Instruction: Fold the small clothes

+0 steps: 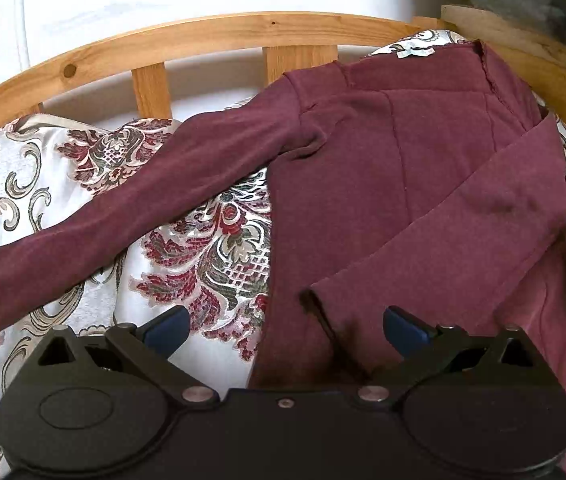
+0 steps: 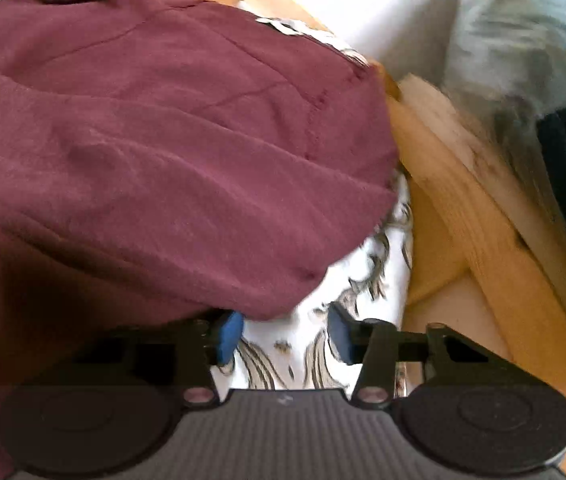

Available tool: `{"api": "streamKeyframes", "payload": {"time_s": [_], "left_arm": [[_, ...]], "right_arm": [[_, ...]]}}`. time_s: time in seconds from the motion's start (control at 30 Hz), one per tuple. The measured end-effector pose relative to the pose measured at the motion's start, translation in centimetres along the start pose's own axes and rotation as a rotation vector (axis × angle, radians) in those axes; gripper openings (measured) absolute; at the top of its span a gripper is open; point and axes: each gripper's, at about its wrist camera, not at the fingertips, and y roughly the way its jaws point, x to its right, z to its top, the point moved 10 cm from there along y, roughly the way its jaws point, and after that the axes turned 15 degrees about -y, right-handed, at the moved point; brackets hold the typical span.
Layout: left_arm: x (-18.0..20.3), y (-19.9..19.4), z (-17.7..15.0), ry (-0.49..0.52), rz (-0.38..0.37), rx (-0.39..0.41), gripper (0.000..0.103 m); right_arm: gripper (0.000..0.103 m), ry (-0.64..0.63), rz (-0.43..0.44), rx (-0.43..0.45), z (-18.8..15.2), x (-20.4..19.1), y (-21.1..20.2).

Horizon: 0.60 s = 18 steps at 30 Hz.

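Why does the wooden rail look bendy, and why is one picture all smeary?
Left wrist view: the fisheye lens bows the wooden rail; picture sharp, dark shadow on the maroon top near the left gripper. Right wrist view: motion blur smears the patterned bedspread and wood.

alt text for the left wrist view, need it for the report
A maroon long-sleeved top lies on a floral bedspread, one sleeve stretched out left, the other folded across its body. The left gripper hovers open at the bottom, its blue pads over the top's lower edge. A wooden bed rail curves behind.
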Motion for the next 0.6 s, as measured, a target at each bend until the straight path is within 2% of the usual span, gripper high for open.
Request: {"api": "streamKeyframes", "payload": {"time_s": [0.03, 0.1, 0.23, 0.33, 0.5, 0.6], "left_arm": [[0.1, 0.0, 0.0, 0.004, 0.001, 0.001, 0.102], [0.3, 0.1, -0.1, 0.011, 0.003, 0.003, 0.102], [0.6, 0.6, -0.3, 0.026, 0.024, 0.0, 0.102], [1.2, 1.2, -0.8, 0.055, 0.028, -0.018, 0.102], [1.6, 2.2, -2.1, 0.105, 0.05, -0.054, 0.102], [1.5, 1.8, -2.1, 0.097, 0.042, -0.047, 0.102]], "right_arm": [[0.012, -0.007, 0.007, 0.006, 0.2, -0.2, 0.0], [0.008, 0.036, 0.016, 0.03, 0.4, 0.1, -0.4], [0.007, 0.302, 0.039, 0.041, -0.8, 2.5, -2.1], [0.007, 0.5, 0.098, 0.024, -2.3, 3.4, -2.4], [0.007, 0.735, 0.211, -0.056, -4.8, 2.8, -0.8], [0.009, 0.755, 0.215, -0.042, -4.7, 3.1, -1.3]]}}
